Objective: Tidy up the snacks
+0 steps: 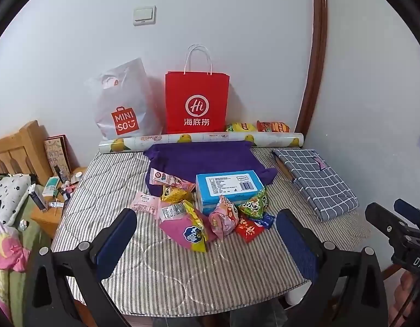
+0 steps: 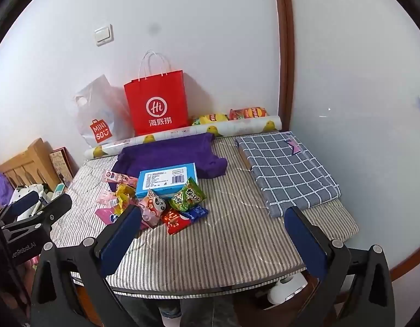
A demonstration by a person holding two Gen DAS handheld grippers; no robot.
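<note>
1. Wooden headboard [image 1: 17, 147] and a low wooden stand [image 1: 50, 212] cluttered with small bottles and boxes, at the far left beside the tabletop.
2. Tabletop [image 1: 182, 272], covered with a grey-and-white striped quilted pad; set against a white wall [image 1: 237, 27] bearing a white switch plate [image 1: 144, 15]. Dark brown wooden trim [image 1: 317, 54] runs up the wall at right.
3. Along the wall: white Miniso plastic bag [image 1: 125, 103], then red paper bag [image 1: 196, 100] with white handles, upright; two chip packets, one yellow [image 1: 241, 127], one orange [image 1: 272, 126], lying behind a long roll of patterned paper [image 1: 199, 140].
4. Purple cloth [image 1: 204, 158], spread just in front of the roll.
5. Snack pile [image 1: 199, 212], mid-tabletop, resting partly on the purple cloth: pink strip packet, yellow packet, pink-and-yellow bag, pink pouch with cartoon face, green packet, red and blue sachets, clustered touching around a light blue box [image 1: 229, 188] with a white label on top.
6. Grey checked folded cloth [image 1: 316, 182], at the right edge, well apart from the pile.
7. Left claw [image 1: 207, 242]: released, spread wide, nothing between the blue pads, hovering above the near tabletop, in front of the pile.
8. Right claw [image 2: 210, 242]: released, spread wide, empty, over the near edge, right of the pile.
</note>
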